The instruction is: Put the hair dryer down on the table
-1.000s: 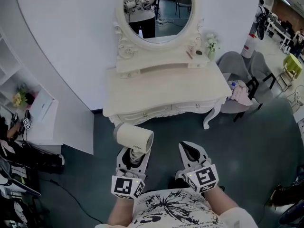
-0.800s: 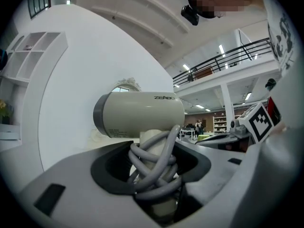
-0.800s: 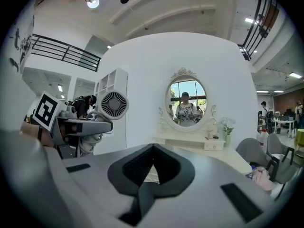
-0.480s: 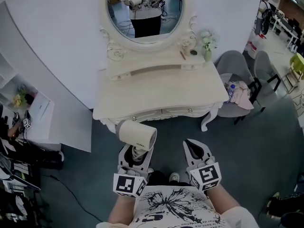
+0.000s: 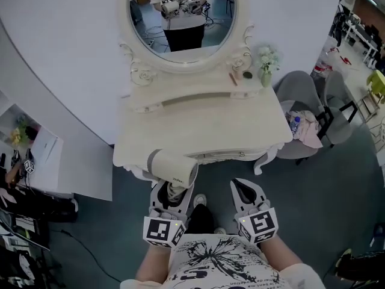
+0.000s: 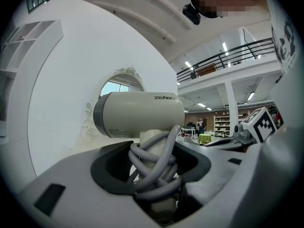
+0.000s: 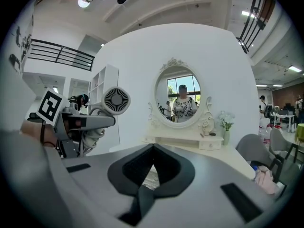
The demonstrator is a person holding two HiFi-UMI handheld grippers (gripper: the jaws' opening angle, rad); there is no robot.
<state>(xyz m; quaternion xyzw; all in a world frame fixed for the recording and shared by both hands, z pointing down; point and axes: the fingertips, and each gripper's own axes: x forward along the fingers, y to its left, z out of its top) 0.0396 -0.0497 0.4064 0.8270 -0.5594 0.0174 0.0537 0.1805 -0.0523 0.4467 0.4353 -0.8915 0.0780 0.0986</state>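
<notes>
Both grippers have neared the table (image 5: 240, 128), so the hair dryer (image 5: 172, 168), clamped by its cord-wound handle in the left gripper (image 5: 171, 189), now overlaps the table's six o'clock edge, ready for lowering, while the right gripper (image 5: 243, 188) at its three o'clock rides closed, empty.

Staged bedroom corner inside big open hall: ornate white bench (image 5: 198, 131), oval mirror (image 5: 180, 17), curved partition wall (image 5: 66, 59); mezzanine railing (image 6: 223, 58), office chairs (image 5: 301, 88) behind.
</notes>
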